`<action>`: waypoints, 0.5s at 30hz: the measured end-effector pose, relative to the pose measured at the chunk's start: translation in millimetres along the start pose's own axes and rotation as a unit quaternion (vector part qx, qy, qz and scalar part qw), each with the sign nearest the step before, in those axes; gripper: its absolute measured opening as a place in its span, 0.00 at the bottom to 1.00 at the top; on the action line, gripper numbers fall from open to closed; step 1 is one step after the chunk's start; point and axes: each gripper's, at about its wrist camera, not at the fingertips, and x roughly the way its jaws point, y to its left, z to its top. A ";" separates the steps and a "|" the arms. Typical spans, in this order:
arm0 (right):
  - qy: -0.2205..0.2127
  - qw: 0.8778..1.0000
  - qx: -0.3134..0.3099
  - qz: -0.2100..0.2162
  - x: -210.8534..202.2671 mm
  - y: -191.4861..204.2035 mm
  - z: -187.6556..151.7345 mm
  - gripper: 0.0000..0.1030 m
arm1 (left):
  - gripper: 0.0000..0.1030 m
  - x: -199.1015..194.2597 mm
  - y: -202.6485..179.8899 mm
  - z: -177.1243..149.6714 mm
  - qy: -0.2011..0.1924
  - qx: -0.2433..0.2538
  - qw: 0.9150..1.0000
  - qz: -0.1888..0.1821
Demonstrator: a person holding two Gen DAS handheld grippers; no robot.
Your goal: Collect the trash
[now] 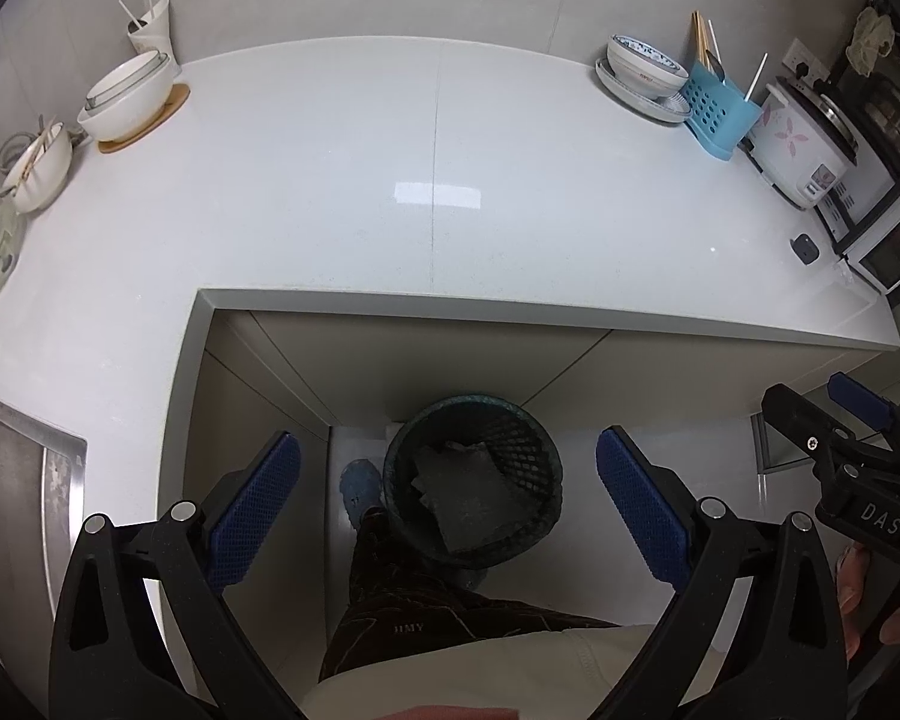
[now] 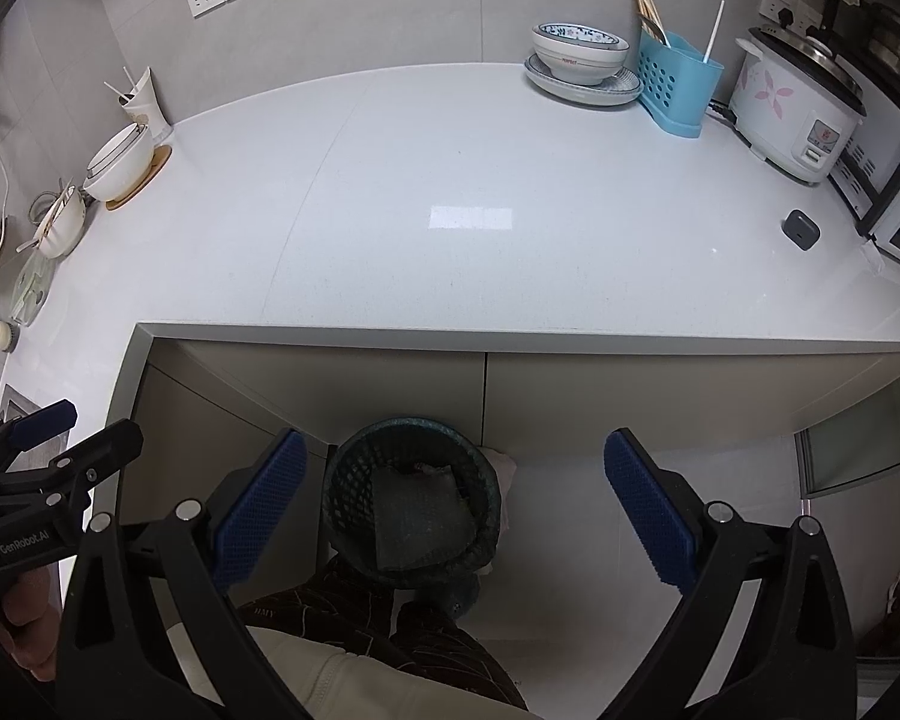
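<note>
A dark mesh trash bin (image 1: 531, 450) stands on the floor under the white counter's edge, with a flat grey sheet (image 1: 468, 495) and crumpled scraps inside it. My left gripper (image 1: 450, 504) hovers above the bin, open and empty, its blue pads wide apart. In the right wrist view the same bin (image 2: 354, 480) holds the grey sheet (image 2: 420, 510), and my right gripper (image 2: 456, 507) hangs over it, open and empty. Each gripper shows in the other's view: the right gripper (image 1: 822, 405) at the right edge, the left gripper (image 2: 78, 429) at the left edge.
The white L-shaped counter (image 1: 390, 180) carries stacked bowls (image 1: 129, 93) at the back left, a bowl on a plate (image 1: 645, 69), a blue utensil caddy (image 1: 717, 105), a rice cooker (image 1: 801, 144) and a small dark case (image 1: 805, 247). A steel sink (image 1: 24, 480) lies left. A person's leg (image 1: 402, 588) stands beside the bin.
</note>
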 end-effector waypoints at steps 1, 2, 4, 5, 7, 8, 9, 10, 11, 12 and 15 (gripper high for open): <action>0.001 1.000 0.000 0.000 0.1 0.1 -0.3 0.92 | 0.94 -0.1 -0.2 -0.1 0.000 0.001 1.000 0.001; 0.001 1.000 0.000 0.001 0.0 0.4 -0.6 0.92 | 0.94 -0.1 -0.4 -0.1 -0.001 0.002 1.000 0.003; 0.001 1.000 -0.001 0.000 0.5 0.9 -0.8 0.92 | 0.94 -0.4 -0.6 -0.3 -0.002 0.003 1.000 0.006; 0.002 1.000 -0.001 0.000 0.8 1.0 -0.9 0.92 | 0.94 -0.3 -0.4 -0.4 -0.002 0.003 1.000 0.007; 0.003 1.000 -0.001 0.000 1.1 1.3 -1.0 0.92 | 0.94 -0.5 -0.3 -0.4 -0.002 0.002 1.000 0.010; 0.003 1.000 -0.002 0.000 1.2 1.5 -1.3 0.92 | 0.94 -0.6 -0.1 -0.4 -0.003 0.003 1.000 0.010; 0.003 1.000 -0.001 0.000 1.2 1.4 -1.4 0.92 | 0.94 -0.6 0.0 -0.3 -0.003 0.003 1.000 0.011; 0.003 1.000 -0.002 0.000 1.2 1.5 -1.7 0.92 | 0.94 -1.0 0.3 -0.8 -0.003 0.002 1.000 0.012; 0.003 1.000 -0.002 0.000 1.3 1.7 -1.8 0.92 | 0.94 -1.1 -0.1 -0.9 -0.004 0.003 1.000 0.013; 0.003 1.000 -0.002 -0.001 1.5 1.9 -2.0 0.92 | 0.94 -1.4 0.0 -1.0 -0.004 0.003 1.000 0.014; 0.004 1.000 -0.002 0.000 1.5 2.7 -2.1 0.92 | 0.94 -1.4 0.7 -0.6 -0.003 0.003 1.000 0.013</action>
